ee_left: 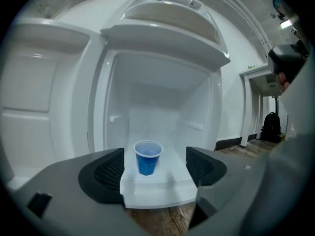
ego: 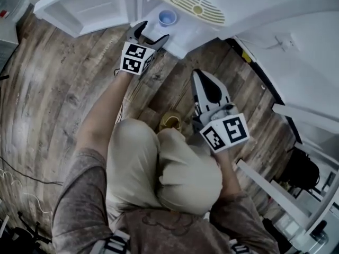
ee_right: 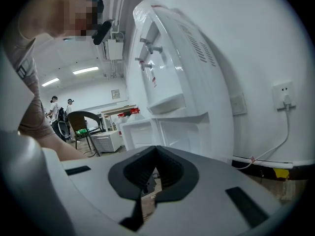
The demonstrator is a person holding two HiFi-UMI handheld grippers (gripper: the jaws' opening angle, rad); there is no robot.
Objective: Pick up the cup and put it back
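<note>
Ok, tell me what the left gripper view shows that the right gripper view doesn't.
Only the left gripper view: the blue cup standing upright in the water dispenser's open lower compartment, ahead of the open left gripper. Only the right gripper view: the taps, a wall socket with its cable, a chair, and the right gripper, shut on nothing. Both: the water dispenser and the wooden floor.

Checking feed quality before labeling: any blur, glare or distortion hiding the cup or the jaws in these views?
Head view: dim, flat light, bowed edges; the blue cup is small but legible. Left gripper view: strong fisheye with dark corners, the white compartment looks washed-out, the cup is clear beyond the left gripper, jaws apart. Right gripper view: fisheye too, mosaic patch at top left; the right gripper is sharp, jaws together.
</note>
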